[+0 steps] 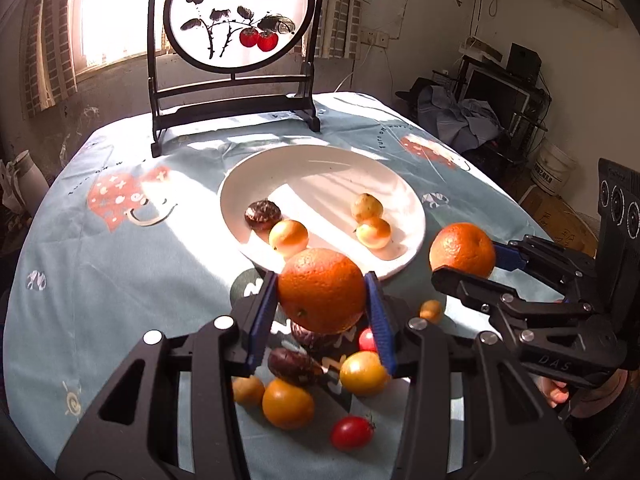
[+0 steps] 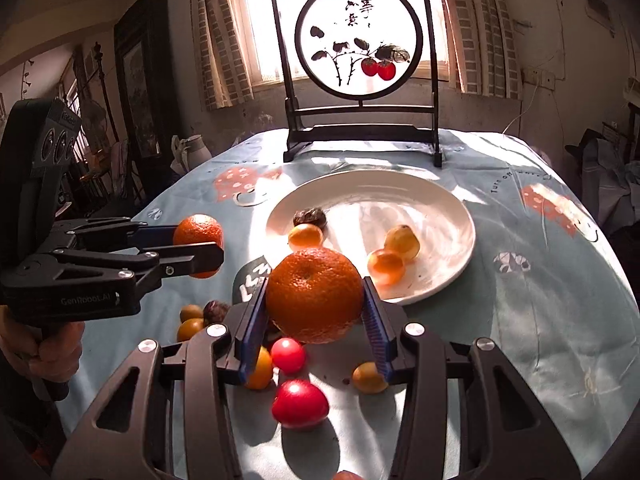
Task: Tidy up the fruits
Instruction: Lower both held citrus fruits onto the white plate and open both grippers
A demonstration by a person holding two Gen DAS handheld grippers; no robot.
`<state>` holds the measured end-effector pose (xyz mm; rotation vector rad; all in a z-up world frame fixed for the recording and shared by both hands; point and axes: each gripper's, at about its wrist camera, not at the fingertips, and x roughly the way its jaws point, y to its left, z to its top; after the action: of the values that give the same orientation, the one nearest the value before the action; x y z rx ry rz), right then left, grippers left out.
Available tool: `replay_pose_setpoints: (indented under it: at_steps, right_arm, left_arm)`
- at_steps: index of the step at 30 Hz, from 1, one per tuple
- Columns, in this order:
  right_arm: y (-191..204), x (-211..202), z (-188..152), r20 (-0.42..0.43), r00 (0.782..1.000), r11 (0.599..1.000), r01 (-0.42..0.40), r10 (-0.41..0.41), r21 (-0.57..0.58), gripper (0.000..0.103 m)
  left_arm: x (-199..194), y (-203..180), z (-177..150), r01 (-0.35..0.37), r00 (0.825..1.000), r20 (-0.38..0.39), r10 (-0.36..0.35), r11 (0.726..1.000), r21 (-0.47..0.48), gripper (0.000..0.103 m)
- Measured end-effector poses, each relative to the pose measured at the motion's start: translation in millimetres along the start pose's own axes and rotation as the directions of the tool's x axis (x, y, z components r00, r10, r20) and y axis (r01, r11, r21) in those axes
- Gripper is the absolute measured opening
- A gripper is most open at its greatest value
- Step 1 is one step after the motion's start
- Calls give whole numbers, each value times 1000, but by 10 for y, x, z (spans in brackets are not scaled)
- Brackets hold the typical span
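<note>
A table under a pale blue printed cloth (image 1: 120, 264) fills the room's middle; a framed round persimmon painting (image 1: 238, 12) stands at its far edge before a sunlit window; the white plate (image 1: 320, 168) lies centre; the left gripper (image 1: 322, 300) clamps an orange (image 1: 320, 292) above loose fruit nearby; the right gripper (image 2: 316, 300) clamps another orange (image 2: 314, 296) beside it.
</note>
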<state>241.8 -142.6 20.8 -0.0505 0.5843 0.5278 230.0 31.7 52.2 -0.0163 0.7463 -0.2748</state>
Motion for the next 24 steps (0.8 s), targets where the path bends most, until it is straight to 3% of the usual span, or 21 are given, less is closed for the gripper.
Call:
replay_pose_setpoints:
  at_steps: [4, 9, 15, 21, 23, 24]
  right_arm:
    - [-499, 387, 297, 18, 997, 994, 71, -73, 86, 45]
    - [-922, 886, 428, -59, 997, 984, 58, -48, 171, 45]
    - [-997, 1151, 417, -120, 992, 984, 50, -30, 169, 46]
    - [-1010, 1148, 415, -120, 992, 985, 50, -31, 163, 51]
    - [-994, 1079, 428, -102, 994, 986, 41, -25, 164, 52]
    - [-989, 1033, 436, -90, 996, 985, 38, -23, 166, 52]
  left_arm:
    - [410, -33, 450, -43, 999, -15, 43, 999, 0, 44]
    - [989, -29, 750, -102, 991, -92, 101, 995, -5, 44]
    - [1489, -54, 789, -139, 974, -177, 142, 990, 28, 44]
    - [1621, -42, 727, -146, 965, -218, 146, 989, 18, 46]
    - [1500, -33, 721, -159, 970, -183, 158, 987, 12, 64]
    - [1412, -33, 722, -170, 973, -158, 169, 985, 11, 68]
